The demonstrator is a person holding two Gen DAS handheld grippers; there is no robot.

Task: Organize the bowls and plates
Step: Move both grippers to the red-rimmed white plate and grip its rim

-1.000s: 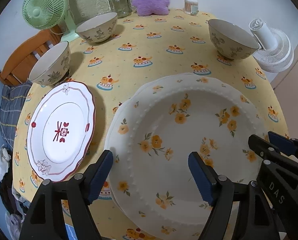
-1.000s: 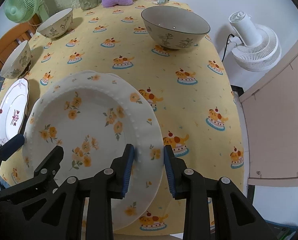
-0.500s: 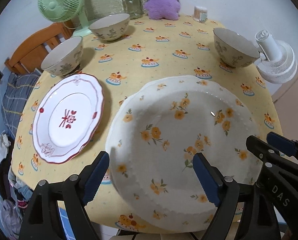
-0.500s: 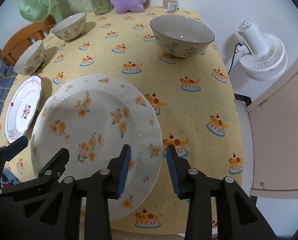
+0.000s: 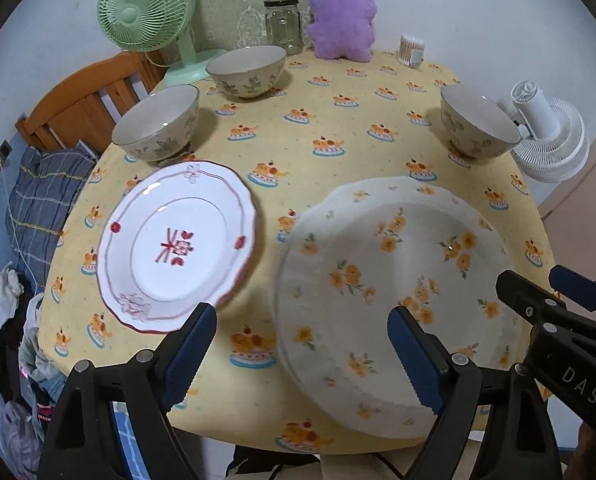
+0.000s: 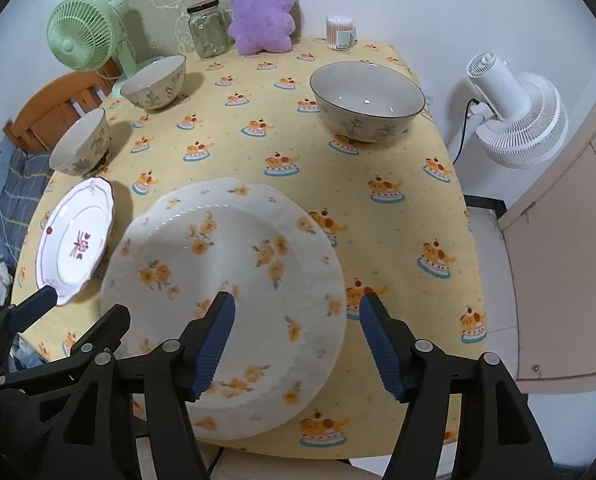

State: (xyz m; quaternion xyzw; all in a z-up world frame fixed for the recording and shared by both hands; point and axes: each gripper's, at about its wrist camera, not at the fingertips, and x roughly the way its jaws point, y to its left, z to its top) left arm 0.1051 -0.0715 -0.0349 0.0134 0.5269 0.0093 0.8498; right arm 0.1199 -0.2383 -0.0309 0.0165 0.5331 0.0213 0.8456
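Two hand-held grippers, left and right, hover released above a flowered plate; stiff, slippery, breakable, best gripped at its rim.

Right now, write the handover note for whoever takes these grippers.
Left gripper: open, empty, above the near table edge.
Right gripper: open, empty, over the floral plate.
Floral plate lies at the near edge; red-trimmed plate lies separately to its left.
Three bowls apart: two far left, one far right.
Done: nothing stacked.
Left: stack the plates, nest the bowls.
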